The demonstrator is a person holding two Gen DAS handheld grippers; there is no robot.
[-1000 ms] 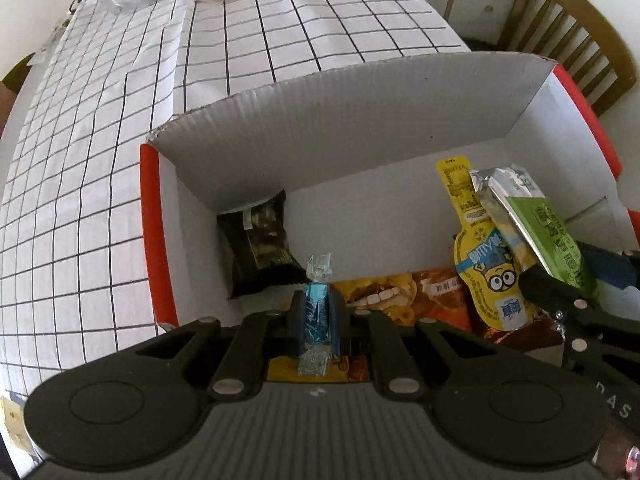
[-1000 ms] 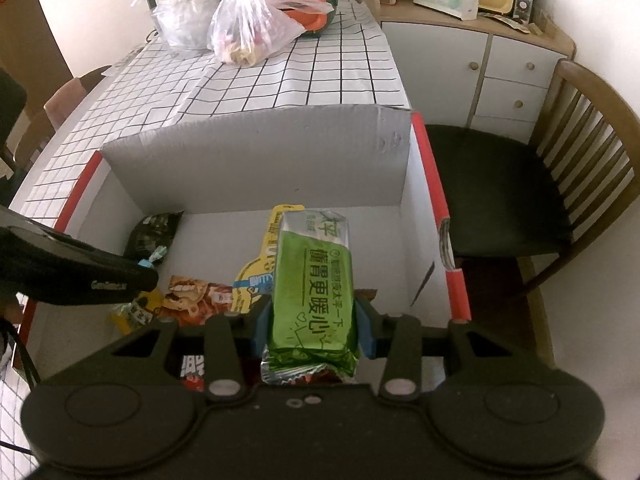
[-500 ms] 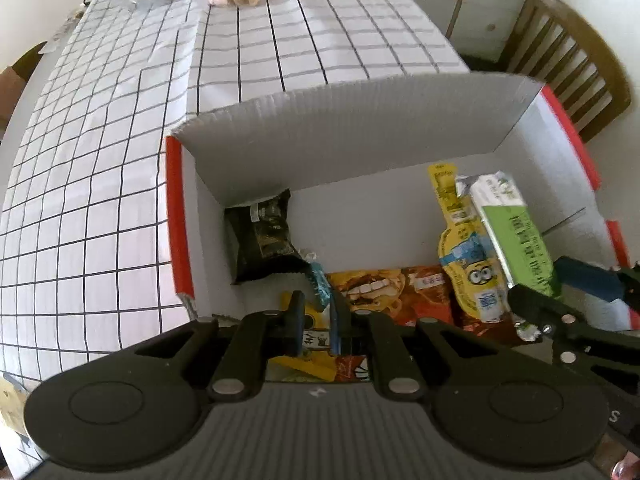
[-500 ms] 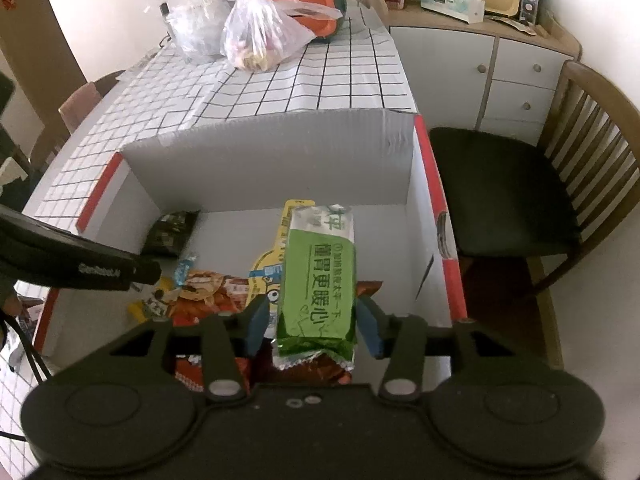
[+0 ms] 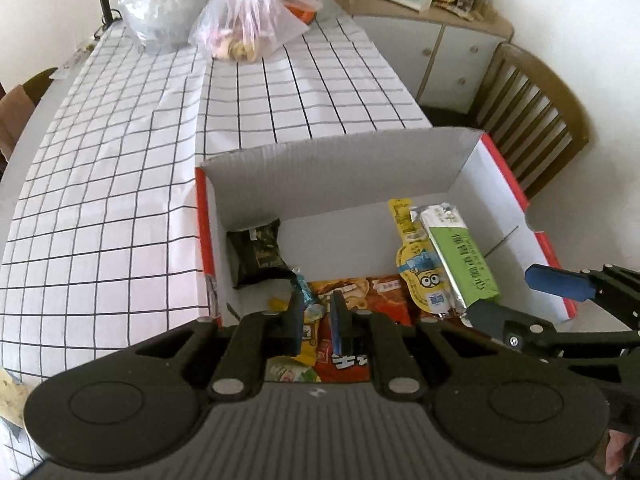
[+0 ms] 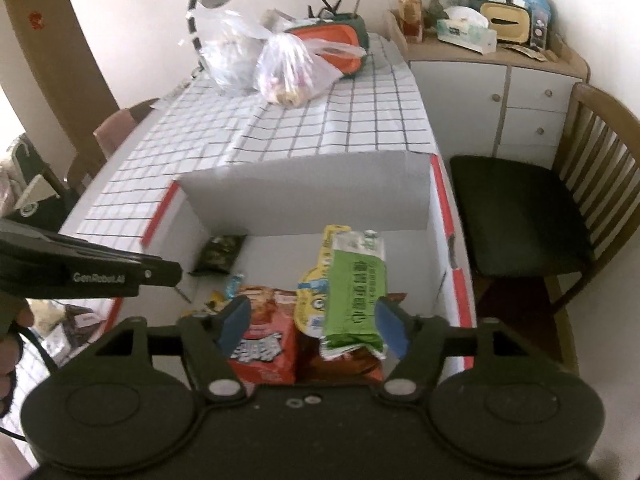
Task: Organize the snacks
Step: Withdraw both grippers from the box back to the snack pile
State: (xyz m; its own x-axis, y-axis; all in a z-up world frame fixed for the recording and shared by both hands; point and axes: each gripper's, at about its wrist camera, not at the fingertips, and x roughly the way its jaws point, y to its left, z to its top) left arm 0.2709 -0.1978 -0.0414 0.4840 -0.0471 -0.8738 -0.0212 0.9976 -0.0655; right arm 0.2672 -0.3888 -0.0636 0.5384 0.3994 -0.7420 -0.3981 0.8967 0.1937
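The green pack [image 6: 354, 292] lies along the box's [image 5: 500, 168] right side, on the yellow pouch [image 5: 420, 276]. My right gripper [image 6: 312, 324] is opening, pads seemingly clear of it. My left gripper [image 5: 318, 320] is closed, empty, above the near-left snacks.

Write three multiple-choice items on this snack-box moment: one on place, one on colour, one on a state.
1. Where does the green packet lie?
A. inside the cardboard box
B. on the chair
C. on the checked cloth

2. What colour is the box's outer side?
A. blue
B. red
C. yellow

3. How is the right gripper?
A. clamped on the packet
B. shut and empty
C. jaws apart, pads off the packet

Answers: 1 A, it rests on other snacks in the box. 2 B, red edges show beside the white inner walls. 3 C, the jaws are opening, with gaps either side of the packet.
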